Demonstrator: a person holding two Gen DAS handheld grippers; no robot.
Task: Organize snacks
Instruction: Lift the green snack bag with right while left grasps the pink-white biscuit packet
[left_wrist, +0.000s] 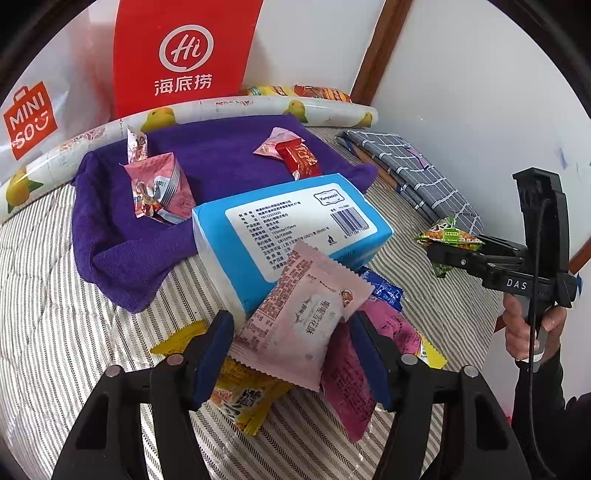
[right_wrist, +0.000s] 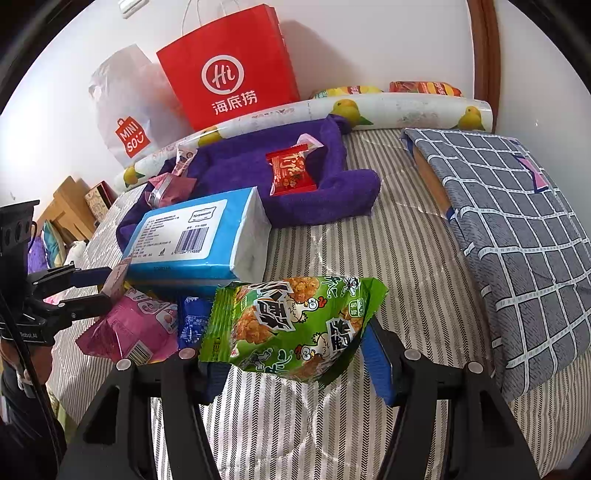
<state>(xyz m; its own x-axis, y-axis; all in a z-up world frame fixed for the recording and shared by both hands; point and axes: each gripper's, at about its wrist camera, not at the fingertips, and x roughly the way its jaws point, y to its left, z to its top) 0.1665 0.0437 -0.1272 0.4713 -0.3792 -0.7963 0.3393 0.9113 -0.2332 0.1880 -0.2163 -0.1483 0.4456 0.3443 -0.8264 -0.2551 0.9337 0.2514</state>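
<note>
The left gripper (left_wrist: 291, 347) held a pale pink packet (left_wrist: 303, 317) between its blue pads, lifted above the heap of snacks (left_wrist: 354, 354) just below its tips, with the tissue pack (left_wrist: 291, 229) right ahead. The right gripper (right_wrist: 291, 350) was clamped on a green packet (right_wrist: 295, 325) over bare striped bedding (right_wrist: 388, 240). To do it well, I judged, each grip should stay firm while carrying forward to the purple towel (left_wrist: 221, 162), clearing the tissue pack.
</note>
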